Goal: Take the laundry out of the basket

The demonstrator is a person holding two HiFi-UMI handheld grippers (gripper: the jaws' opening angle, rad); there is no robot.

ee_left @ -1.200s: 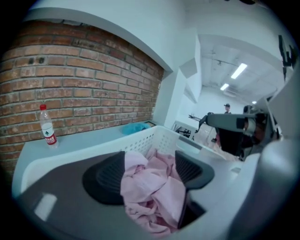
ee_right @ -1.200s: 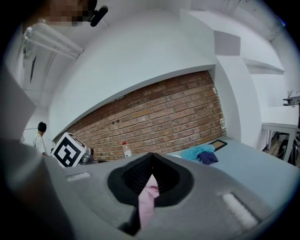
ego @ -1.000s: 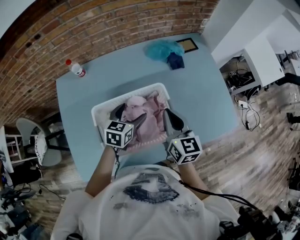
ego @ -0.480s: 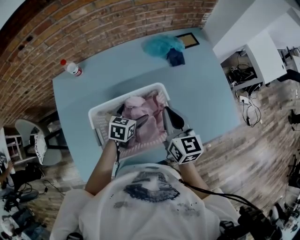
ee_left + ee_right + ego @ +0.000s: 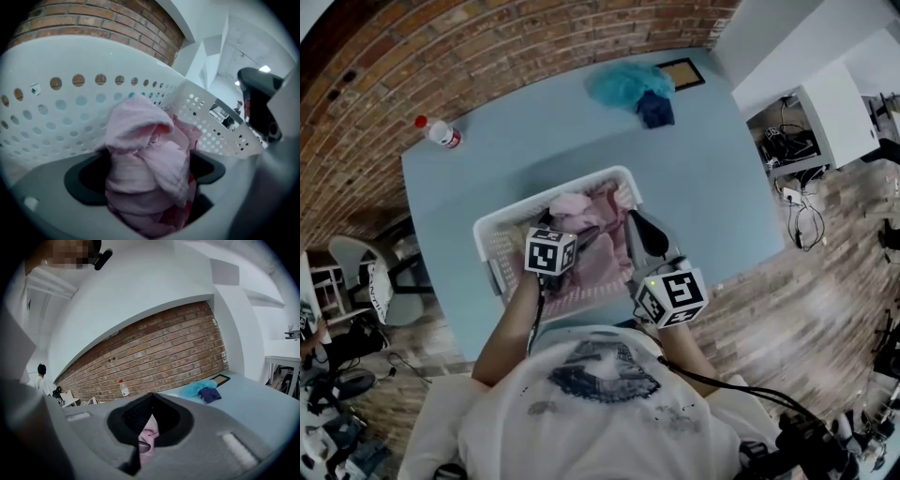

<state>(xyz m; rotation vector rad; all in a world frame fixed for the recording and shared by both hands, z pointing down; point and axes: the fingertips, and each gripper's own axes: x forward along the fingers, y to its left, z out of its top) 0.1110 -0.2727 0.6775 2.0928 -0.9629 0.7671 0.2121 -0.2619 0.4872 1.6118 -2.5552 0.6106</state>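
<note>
Straddling pink laundry in one basket — left gripper jaws just opened wide; right gripper jaws shut, empty

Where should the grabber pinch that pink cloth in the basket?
Probably the bunched-up hump of the pink cloth, coming down from above. It stands higher than the rest, and the open jaws of the left gripper sit either side of it.
</note>
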